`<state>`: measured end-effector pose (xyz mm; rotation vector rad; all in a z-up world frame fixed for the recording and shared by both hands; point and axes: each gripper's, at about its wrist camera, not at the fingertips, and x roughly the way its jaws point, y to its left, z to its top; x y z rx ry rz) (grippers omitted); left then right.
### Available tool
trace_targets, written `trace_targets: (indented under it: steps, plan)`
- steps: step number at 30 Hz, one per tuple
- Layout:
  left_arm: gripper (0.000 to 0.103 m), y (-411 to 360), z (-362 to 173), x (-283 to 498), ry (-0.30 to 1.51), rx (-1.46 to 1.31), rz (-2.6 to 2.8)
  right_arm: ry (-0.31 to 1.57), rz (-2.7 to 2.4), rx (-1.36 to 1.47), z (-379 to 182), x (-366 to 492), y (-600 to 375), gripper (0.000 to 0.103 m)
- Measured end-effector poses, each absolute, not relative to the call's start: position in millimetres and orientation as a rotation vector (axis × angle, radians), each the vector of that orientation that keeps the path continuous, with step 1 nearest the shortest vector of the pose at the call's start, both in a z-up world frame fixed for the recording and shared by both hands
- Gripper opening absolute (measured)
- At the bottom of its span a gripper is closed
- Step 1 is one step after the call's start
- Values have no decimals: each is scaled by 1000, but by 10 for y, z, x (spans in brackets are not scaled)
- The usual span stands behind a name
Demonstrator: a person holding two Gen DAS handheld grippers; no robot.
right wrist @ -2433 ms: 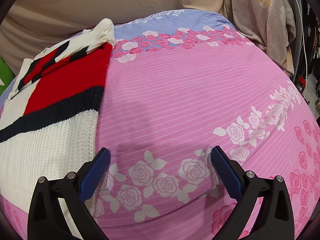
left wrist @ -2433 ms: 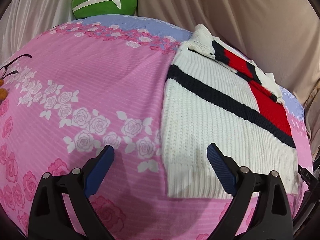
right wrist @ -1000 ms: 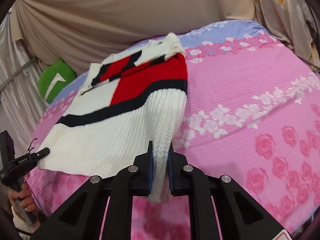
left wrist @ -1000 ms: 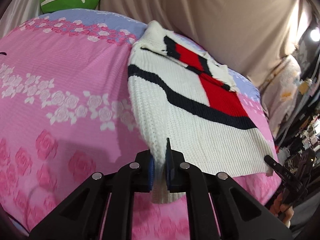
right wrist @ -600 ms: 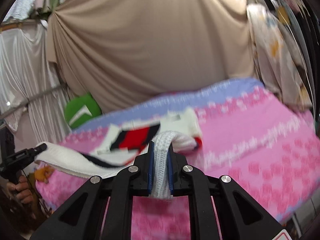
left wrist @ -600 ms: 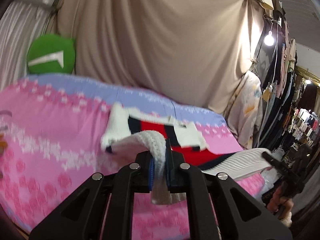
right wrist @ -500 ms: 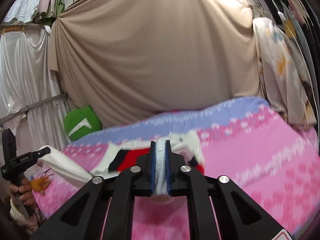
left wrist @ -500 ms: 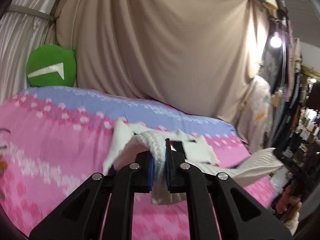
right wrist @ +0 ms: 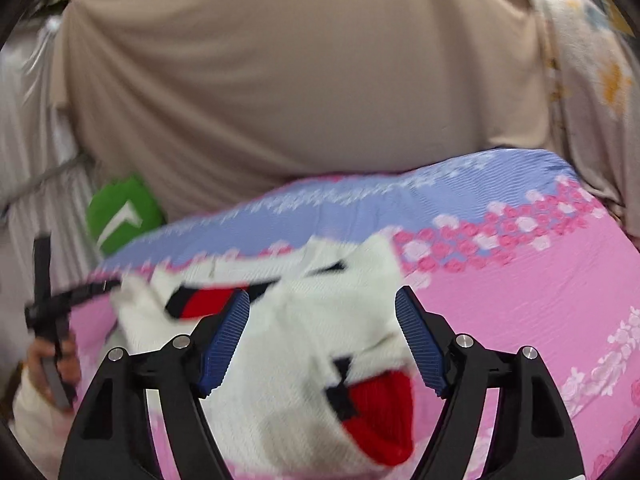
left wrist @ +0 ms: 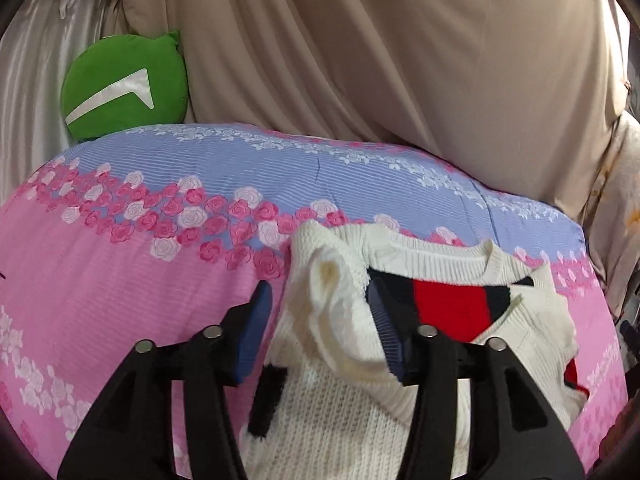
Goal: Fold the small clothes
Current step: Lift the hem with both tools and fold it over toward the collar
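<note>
Sweater (left wrist: 400, 364) lay doubled on the pink bedspread (left wrist: 120, 280), hem brought up near the collar; left gripper (left wrist: 320, 324) and right gripper (right wrist: 322, 340) had just been opening, jaws apart, knit loose between them; first fold seemingly done; further folds and smoothing left.

sweater (left wrist: 352, 360): white knit, red block, navy stripes. bedsheet (left wrist: 120, 280): pink with rose print, lilac-blue band at far edge. cushion (left wrist: 124, 84): green, white mark. backdrop curtain (left wrist: 400, 60): beige.
</note>
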<state>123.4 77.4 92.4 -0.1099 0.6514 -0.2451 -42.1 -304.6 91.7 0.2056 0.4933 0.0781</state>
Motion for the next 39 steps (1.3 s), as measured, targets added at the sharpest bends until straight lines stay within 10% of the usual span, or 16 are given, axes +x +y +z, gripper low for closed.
trace_targets:
  steps: [7, 9, 11, 16, 20, 26, 30, 32, 35, 39]
  plan:
    - [62, 660, 761, 1160, 710, -98, -285, 744, 137, 37, 469, 467, -2577, 75]
    - [62, 700, 727, 1171, 723, -83, -269, 807, 150, 22, 362, 607, -2537, 10]
    - [62, 770, 739, 1171, 724, -85, -266, 726, 160, 40, 579, 536, -2591, 8]
    - [65, 858, 830, 1297, 701, -90, -246, 508, 57, 197, 1226, 460, -3320, 7]
    - [69, 728, 738, 1528, 771, -136, -319, 782, -80, 205, 588, 1110, -3731, 10]
    - [86, 565, 710, 1503, 760, -108, -365, 698, -20, 272, 585, 868, -3695, 50]
    - [91, 422, 741, 1582, 743, -41, -328, 729, -23, 234, 582, 969, -3612, 55]
    - [71, 374, 703, 1713, 764, -49, -330, 750, -30, 230, 541, 1027, -3590, 54]
    - [7, 329, 635, 1909, 835, -80, -324, 752, -18, 228, 572, 1069, -3498, 10]
    - [6, 507, 1029, 1811, 691, -142, -309, 462, 86, 295, 1235, 545, -3473, 10]
